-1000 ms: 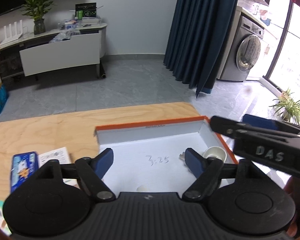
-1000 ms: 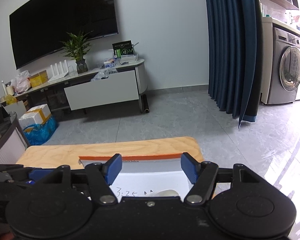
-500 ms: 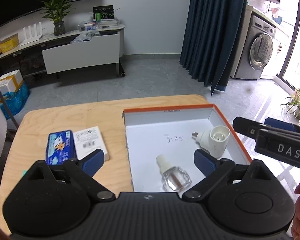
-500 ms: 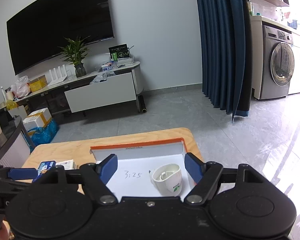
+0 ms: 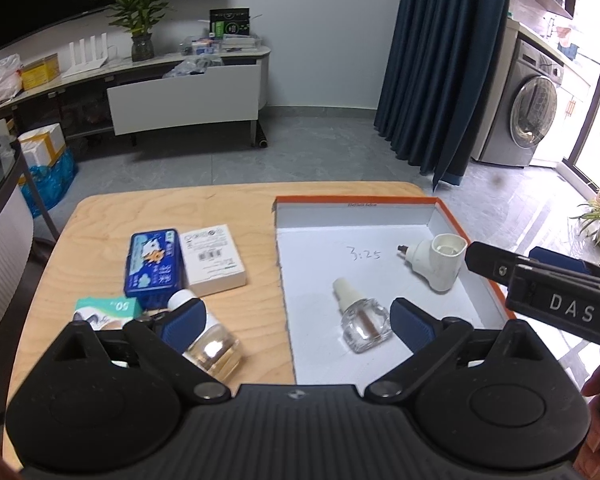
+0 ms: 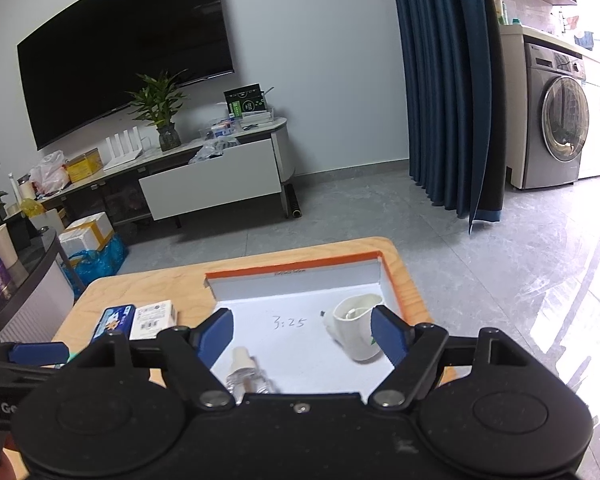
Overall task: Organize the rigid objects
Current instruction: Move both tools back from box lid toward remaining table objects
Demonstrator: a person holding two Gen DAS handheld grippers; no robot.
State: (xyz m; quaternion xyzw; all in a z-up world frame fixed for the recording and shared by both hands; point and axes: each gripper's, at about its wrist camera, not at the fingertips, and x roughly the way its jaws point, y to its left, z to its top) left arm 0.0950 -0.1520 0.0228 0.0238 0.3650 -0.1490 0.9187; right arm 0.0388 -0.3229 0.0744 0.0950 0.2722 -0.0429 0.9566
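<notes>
Pale plywood table point(image 5: 236, 208) with rounded corners, grey tiled floor beyond it. Shallow white box point(image 5: 352, 216), orange-edged, sits on the table's right half; "3:25" is handwritten on its floor.

Box contents, two items, apart from each other:
- Small clear glass bottle point(image 5: 364, 320), squarish body, white neck, lying on its side. It lies between the fingers of the left gripper point(image 5: 292, 320), nearer the right finger, touching neither.
- White plastic plug-in unit point(image 5: 436, 260), smooth, cylindrical socket with a metal prong at one end, lying tilted near the box's right wall, ahead and right of the left gripper. In the right wrist view it point(image 6: 356, 332) lies just inside the right finger of the right gripper point(image 6: 304, 332); contact cannot be told.

Left gripper: jaws wide and opening a little further, nothing clamped. Right gripper: jaws wide, gripping nothing.

Outside the box, on bare wood at the left gripper's left finger:
- Second bottle point(image 5: 208, 344), clear, white cap, on its side, partly hidden behind the left finger point(image 5: 180, 320).
- Blue tin point(image 5: 154, 266), glossy, printed lid, flat.
- White carton point(image 5: 212, 260) with barcode label, touching the tin's right side.
- Teal-and-white packet point(image 5: 108, 308), partly covered by the gripper body.

A person's fingers point(image 5: 592, 420) show at the right edge under the right gripper's body.
</notes>
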